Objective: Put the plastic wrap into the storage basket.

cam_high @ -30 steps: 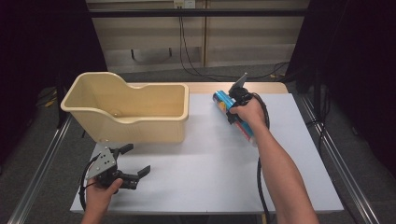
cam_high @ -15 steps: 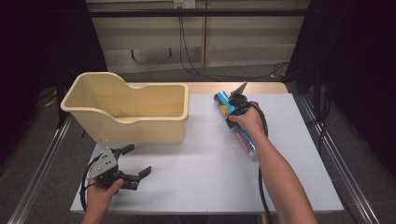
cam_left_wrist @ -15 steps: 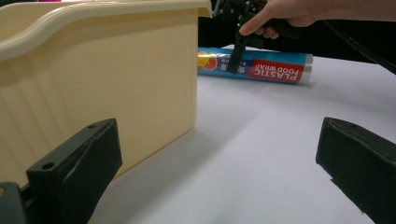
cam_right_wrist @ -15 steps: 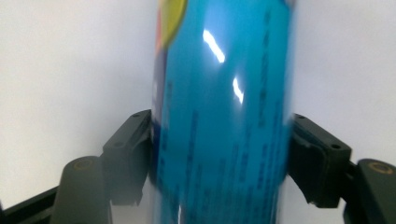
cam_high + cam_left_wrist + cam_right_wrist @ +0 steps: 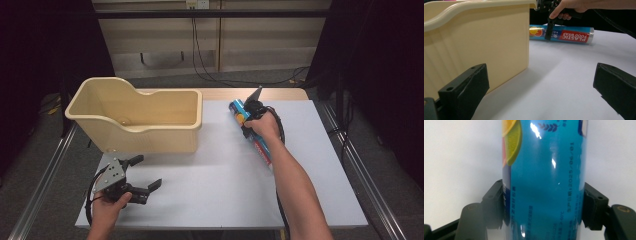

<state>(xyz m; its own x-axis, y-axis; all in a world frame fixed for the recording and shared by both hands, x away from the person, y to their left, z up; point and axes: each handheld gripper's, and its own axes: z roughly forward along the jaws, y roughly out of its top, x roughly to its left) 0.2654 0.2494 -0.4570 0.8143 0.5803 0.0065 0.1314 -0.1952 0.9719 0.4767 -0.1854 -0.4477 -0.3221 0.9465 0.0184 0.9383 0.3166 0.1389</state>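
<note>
1. A roll of plastic food wrap (image 5: 251, 136) is seen lying flat on the white table (image 5: 210, 185), right of the beige tub (image 5: 135, 120) and apart from it.
2. The right gripper (image 5: 250, 116) is placed over the roll near its far end. In the right gripper view the two jaws are seen pressed against both sides of the blue tube (image 5: 544, 182), so the roll is judged clamped.
3. In the left gripper view the roll (image 5: 564, 35) is seen resting on the table, with a jaw of the right gripper (image 5: 549, 31) standing down across it. No lift is visible yet.
4. The left gripper (image 5: 137, 177) is held low at the near left corner of the table, in front of the tub. Its jaws are spread wide with nothing between them, as the left gripper view confirms.
5. The tub looks empty as far as its inside is shown in the high view.
6. Progress judged: grasp done or nearly done. Remaining, by judgement: lift of the roll, carry to the tub, release inside.
</note>
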